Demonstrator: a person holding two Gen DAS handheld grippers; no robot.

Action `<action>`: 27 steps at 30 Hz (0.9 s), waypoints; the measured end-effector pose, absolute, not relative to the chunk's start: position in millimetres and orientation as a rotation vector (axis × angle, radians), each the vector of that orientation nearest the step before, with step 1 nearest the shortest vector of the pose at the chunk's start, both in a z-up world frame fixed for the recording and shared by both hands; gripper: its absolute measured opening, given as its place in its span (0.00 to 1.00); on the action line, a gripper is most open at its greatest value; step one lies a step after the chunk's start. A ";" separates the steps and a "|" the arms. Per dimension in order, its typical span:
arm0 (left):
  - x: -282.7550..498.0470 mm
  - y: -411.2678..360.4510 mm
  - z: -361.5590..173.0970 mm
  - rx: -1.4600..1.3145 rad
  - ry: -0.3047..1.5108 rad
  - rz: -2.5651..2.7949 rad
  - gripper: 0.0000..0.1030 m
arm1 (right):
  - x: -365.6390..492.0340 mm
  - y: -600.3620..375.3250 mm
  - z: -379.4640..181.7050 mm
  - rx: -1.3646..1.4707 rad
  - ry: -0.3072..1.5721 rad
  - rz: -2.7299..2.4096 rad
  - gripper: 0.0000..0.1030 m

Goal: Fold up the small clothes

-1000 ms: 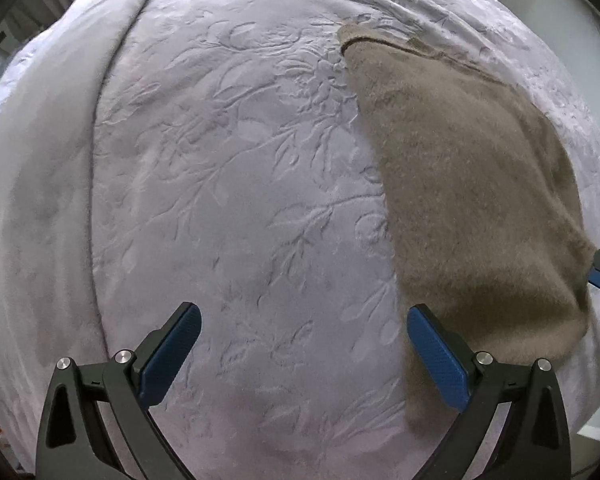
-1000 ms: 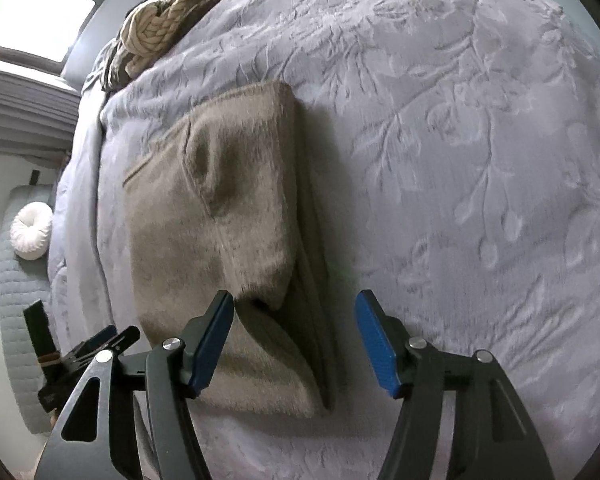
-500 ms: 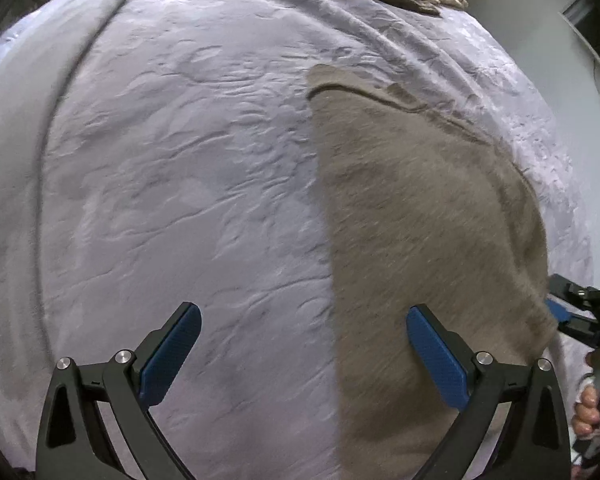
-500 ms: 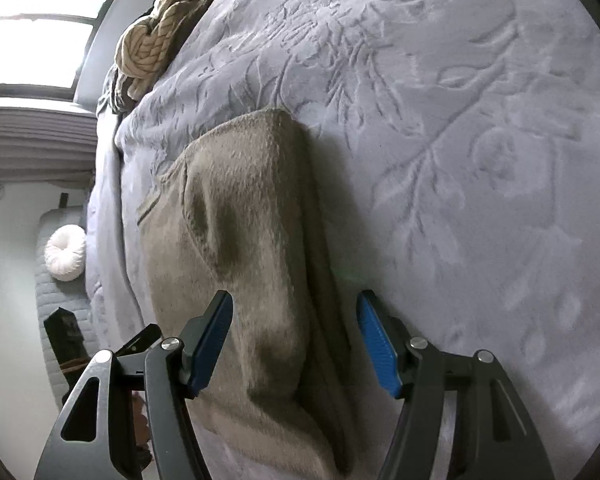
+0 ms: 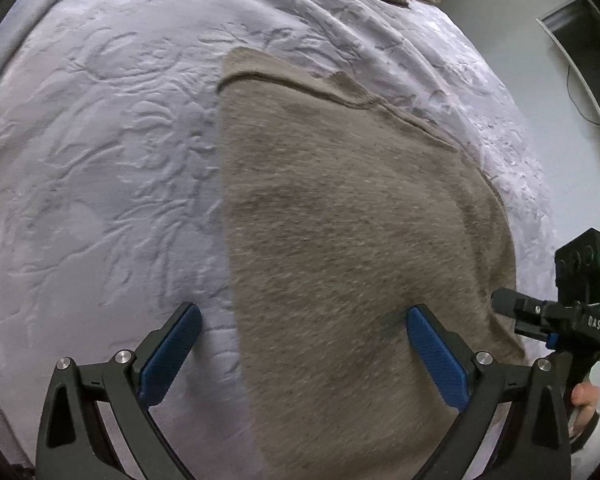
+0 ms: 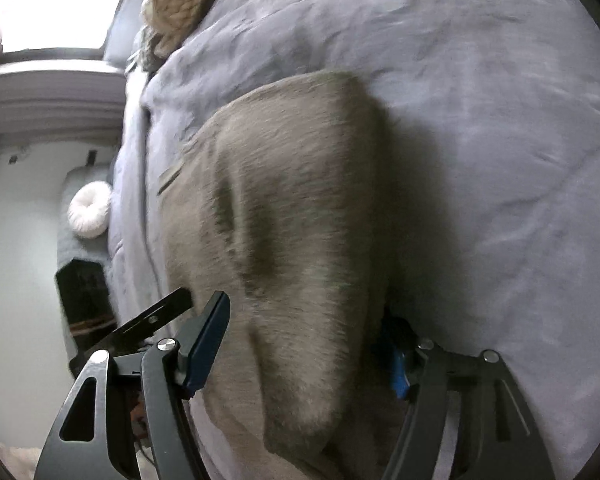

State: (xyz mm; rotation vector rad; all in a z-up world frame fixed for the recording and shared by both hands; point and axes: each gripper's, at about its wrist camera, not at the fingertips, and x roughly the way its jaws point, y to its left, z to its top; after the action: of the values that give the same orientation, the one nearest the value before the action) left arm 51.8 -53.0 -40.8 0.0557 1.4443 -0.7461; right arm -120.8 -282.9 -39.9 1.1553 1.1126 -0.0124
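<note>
A grey embossed bedspread [image 5: 100, 184] is bearing the brown garment [image 5: 340, 240]; I am straddling its near edge with both the left gripper [image 5: 300, 356] and right gripper [image 6: 300, 352], wide open, gripping nothing, apparently to pinch and fold

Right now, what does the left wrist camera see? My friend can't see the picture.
A fuzzy brown garment lies flat on a pale embossed bedspread. The left tool is open over its near edge, one finger on the bedspread and one on the cloth. The right tool reaches in at the right.
</note>
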 end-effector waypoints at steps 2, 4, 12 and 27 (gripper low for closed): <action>49.2 -59.2 -44.0 0.049 1.449 -0.754 1.00 | -115.4 -279.1 -36.2 1.146 1.092 0.048 0.70; 47.0 -63.4 -46.1 0.053 1.448 -0.767 1.00 | -110.3 -276.5 -33.5 1.102 1.102 0.083 0.71; 44.9 -86.8 -58.5 0.090 1.451 -0.829 1.00 | -103.2 -280.5 -50.8 1.077 1.138 0.065 0.69; 37.6 -63.6 -21.1 0.021 1.353 -0.869 0.48 | -92.8 -258.4 -37.1 1.246 1.038 0.147 0.31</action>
State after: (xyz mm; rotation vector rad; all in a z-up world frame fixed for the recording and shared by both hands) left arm 37.6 -63.6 -21.1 0.0212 1.3534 -0.8694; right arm -92.8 -258.4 -37.1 1.2462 1.0380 0.1468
